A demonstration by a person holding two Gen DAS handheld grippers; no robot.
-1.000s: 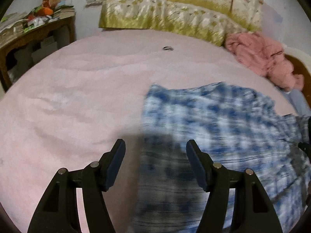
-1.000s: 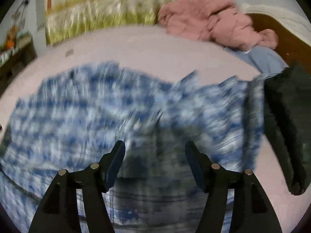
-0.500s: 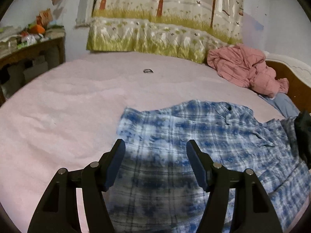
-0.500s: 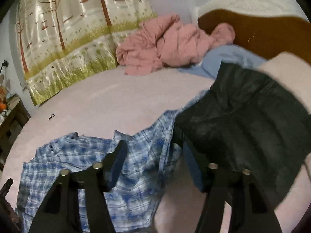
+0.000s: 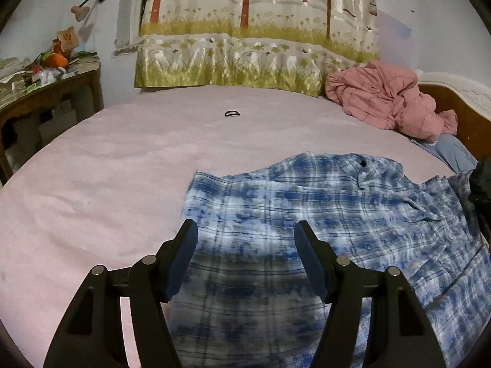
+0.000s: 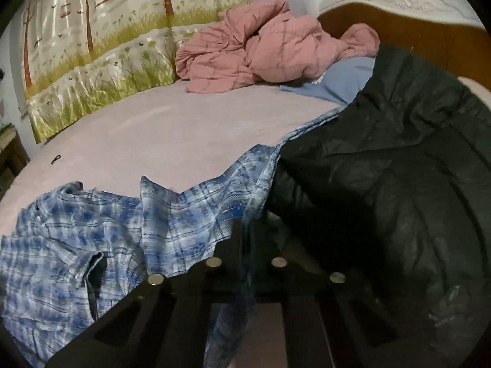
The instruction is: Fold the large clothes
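Note:
A blue-and-white plaid shirt (image 5: 337, 208) lies spread on the pink bed sheet (image 5: 107, 184). My left gripper (image 5: 245, 239) hovers open just above the shirt's left part, with nothing between its fingers. In the right wrist view the shirt (image 6: 107, 233) is rumpled, and its right edge runs under a black padded jacket (image 6: 399, 184). My right gripper (image 6: 245, 233) sits at that edge with its jaws closing to a tight pinch. A strip of plaid cloth is caught between the pads and trails down between the fingers.
A crumpled pink quilt (image 5: 383, 101) and a blue pillow (image 6: 337, 82) lie by the wooden headboard (image 6: 414, 27). A small black hair tie (image 5: 232, 113) rests mid-bed. A cluttered wooden side table (image 5: 46, 92) stands at the left, and a printed curtain (image 5: 245, 30) hangs behind.
My right gripper swung right to the shirt's edge by the black jacket and closed on the cloth. My left gripper lifted slightly and stayed open.

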